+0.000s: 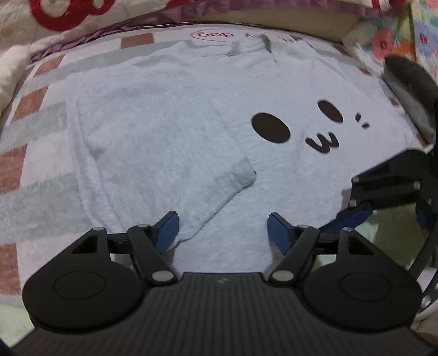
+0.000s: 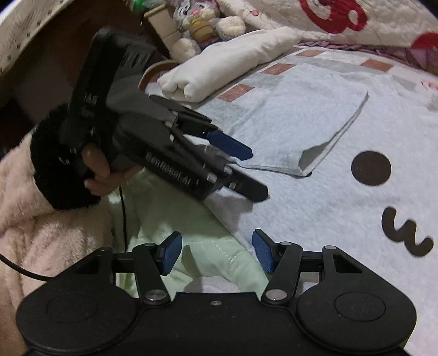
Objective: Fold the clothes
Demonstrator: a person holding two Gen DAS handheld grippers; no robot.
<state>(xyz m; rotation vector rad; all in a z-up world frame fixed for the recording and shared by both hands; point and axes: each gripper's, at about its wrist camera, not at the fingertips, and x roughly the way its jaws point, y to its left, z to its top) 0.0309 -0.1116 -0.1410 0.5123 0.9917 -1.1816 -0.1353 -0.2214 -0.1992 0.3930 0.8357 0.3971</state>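
A pale blue fuzzy sweater (image 1: 191, 109) with a black face print (image 1: 271, 127) lies flat on the bed. One sleeve (image 1: 164, 153) is folded across its body, the cuff near the middle. My left gripper (image 1: 223, 230) hovers open just above the sleeve's lower edge, and nothing is pinched between its pads. In the right wrist view the same left gripper (image 2: 251, 172) is held by a hand over the sweater (image 2: 314, 219), beside the folded sleeve (image 2: 309, 115). My right gripper (image 2: 217, 252) stands open and empty over the sweater's near edge. It also shows at the side as the right gripper (image 1: 386, 219).
A checked bedsheet (image 1: 35, 109) lies under the sweater. A pale green quilt (image 2: 191, 260) lies at the near edge. A folded white cloth (image 2: 219, 74) and a plush toy (image 2: 202, 22) sit at the far corner. A black cable (image 2: 123, 213) hangs by the person's pink sleeve (image 2: 41, 232).
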